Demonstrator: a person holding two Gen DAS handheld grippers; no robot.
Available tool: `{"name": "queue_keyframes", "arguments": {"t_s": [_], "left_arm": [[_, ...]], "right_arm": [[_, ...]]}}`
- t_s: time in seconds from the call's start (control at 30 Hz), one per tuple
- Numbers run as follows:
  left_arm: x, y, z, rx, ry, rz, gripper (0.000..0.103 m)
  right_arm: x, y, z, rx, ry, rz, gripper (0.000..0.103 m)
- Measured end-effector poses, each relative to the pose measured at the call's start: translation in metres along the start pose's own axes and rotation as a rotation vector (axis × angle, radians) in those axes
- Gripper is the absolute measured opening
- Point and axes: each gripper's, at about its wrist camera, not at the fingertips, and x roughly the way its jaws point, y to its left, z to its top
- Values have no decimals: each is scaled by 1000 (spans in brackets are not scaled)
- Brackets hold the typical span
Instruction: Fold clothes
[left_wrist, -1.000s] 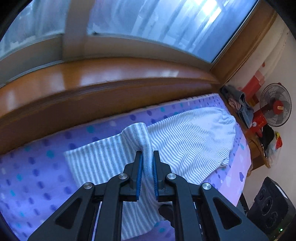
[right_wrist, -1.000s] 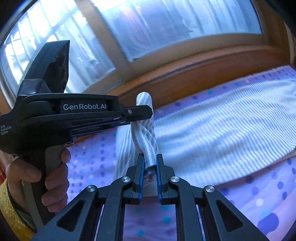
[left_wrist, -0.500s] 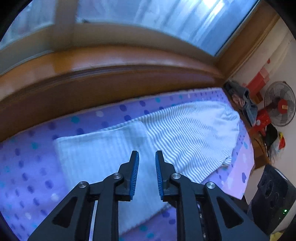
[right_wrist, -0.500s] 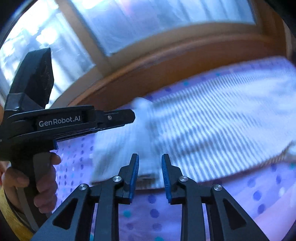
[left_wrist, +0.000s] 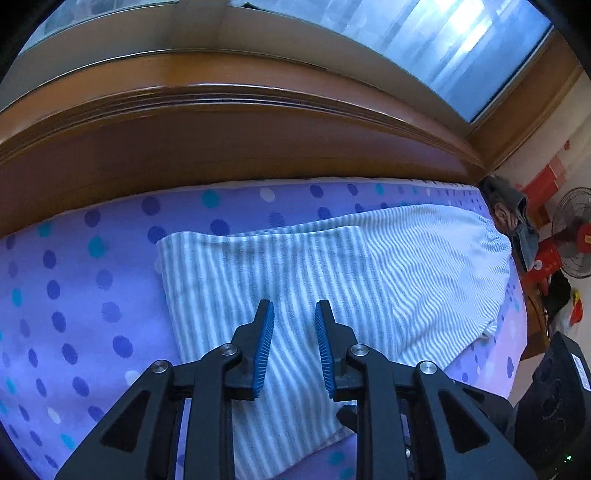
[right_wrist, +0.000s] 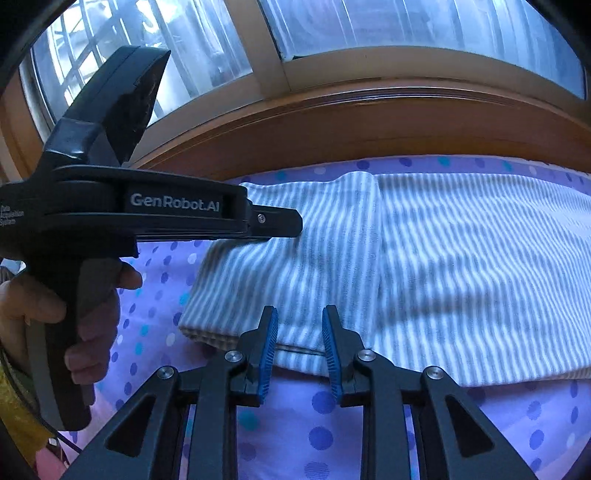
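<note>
Both my grippers, left (left_wrist: 294, 345) and right (right_wrist: 299, 349), hang parted and empty over the striped garment (left_wrist: 332, 280) on the dotted bedsheet (left_wrist: 74, 295). Worry: that folded-over flap (right_wrist: 295, 266) looks loose, so a careless regrab could drag it open.

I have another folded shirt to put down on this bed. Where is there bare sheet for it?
Bare dotted sheet lies left of the striped garment, out to the bed's left end, and in the near strip before its front edge. The far strip along the wooden ledge is narrow. The garment covers the middle and right.
</note>
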Motion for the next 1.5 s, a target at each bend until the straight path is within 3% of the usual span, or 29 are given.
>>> {"name": "queue_keyframes", "arguments": {"t_s": [0.07, 0.17, 0.3, 0.4, 0.57, 0.7, 0.87, 0.9, 0.97, 1.03, 1.2, 1.5], "left_arm": [[-5, 3, 0, 2, 4, -14, 23], [-21, 11, -4, 7, -4, -9, 23], [-39, 32, -9, 28, 11, 9, 30], [-40, 48, -10, 16, 15, 20, 35], [-27, 66, -9, -66, 30, -85, 35], [-13, 72, -8, -86, 31, -137, 35], [-10, 72, -7, -116, 19, -164, 33], [-10, 72, -7, -122, 17, -164, 27], [-12, 68, -7, -127, 10, -159, 21], [-15, 61, -7, -122, -1, -147, 19], [-31, 38, -1, -108, -39, -133, 18], [-42, -47, 24, -8, -83, -89, 18]], "right_arm": [[0, 4, -2, -19, -6, 15, 45], [2, 24, -3, -111, 35, -41, 60], [-8, 42, -6, -96, 26, -113, 60], [-8, 66, -8, -155, -4, -147, 60], [7, 107, -3, -285, -37, -202, 60], [31, 118, -5, -345, -4, -261, 59], [40, 111, -4, -331, 5, -307, 37], [39, 108, -3, -316, 2, -297, 35], [35, 103, -2, -295, -4, -282, 19], [29, 97, 0, -267, -11, -252, 15], [-3, 74, 7, -189, -78, -140, 14], [-60, 8, 23, -5, -157, 53, 14]]}}
